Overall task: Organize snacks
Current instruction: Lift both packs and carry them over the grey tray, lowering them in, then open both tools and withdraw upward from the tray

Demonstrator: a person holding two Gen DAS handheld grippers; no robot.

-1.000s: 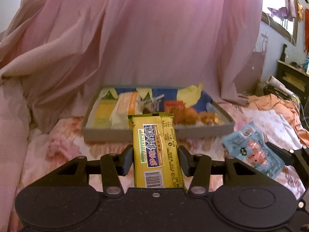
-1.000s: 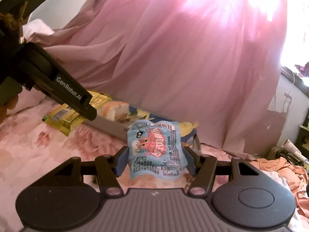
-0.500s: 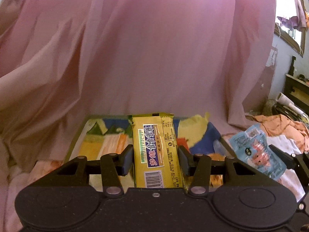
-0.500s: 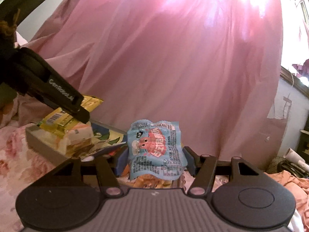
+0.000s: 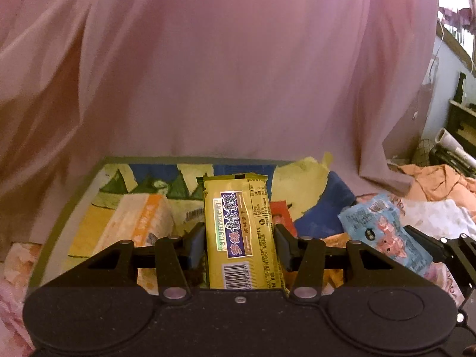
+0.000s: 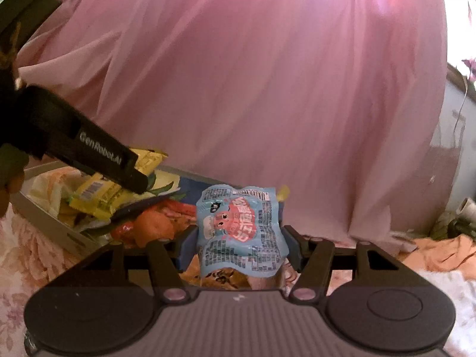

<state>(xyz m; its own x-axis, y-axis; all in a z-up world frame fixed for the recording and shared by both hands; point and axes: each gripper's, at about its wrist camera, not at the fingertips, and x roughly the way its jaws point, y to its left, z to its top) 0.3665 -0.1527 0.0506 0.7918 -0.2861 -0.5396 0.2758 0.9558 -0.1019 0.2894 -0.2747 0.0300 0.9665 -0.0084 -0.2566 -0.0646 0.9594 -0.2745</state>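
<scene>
My left gripper [image 5: 239, 245] is shut on a long yellow biscuit pack [image 5: 242, 232] and holds it above the grey tray [image 5: 52, 244], whose floor is lined with coloured paper. An orange-and-white snack pack [image 5: 136, 223] lies at the tray's left. My right gripper [image 6: 238, 245] is shut on a light blue snack pouch [image 6: 241, 232] with a pink cartoon, hanging over the tray's right end. That pouch [image 5: 386, 235] also shows at the right of the left wrist view. The left gripper [image 6: 131, 177] with its yellow pack [image 6: 98, 193] appears at the left of the right wrist view.
A pink curtain [image 5: 223, 59] hangs right behind the tray. Orange and red snack packs [image 6: 154, 223] lie in the tray's right part. A floral bedsheet [image 6: 32, 253] surrounds the tray. Crumpled orange cloth [image 5: 440, 181] and dark furniture [image 5: 461, 122] sit at the far right.
Both grippers have travelled forward from over the bedsheet to above the tray, each still gripping its pack. The tray now fills the lower part of both views.
</scene>
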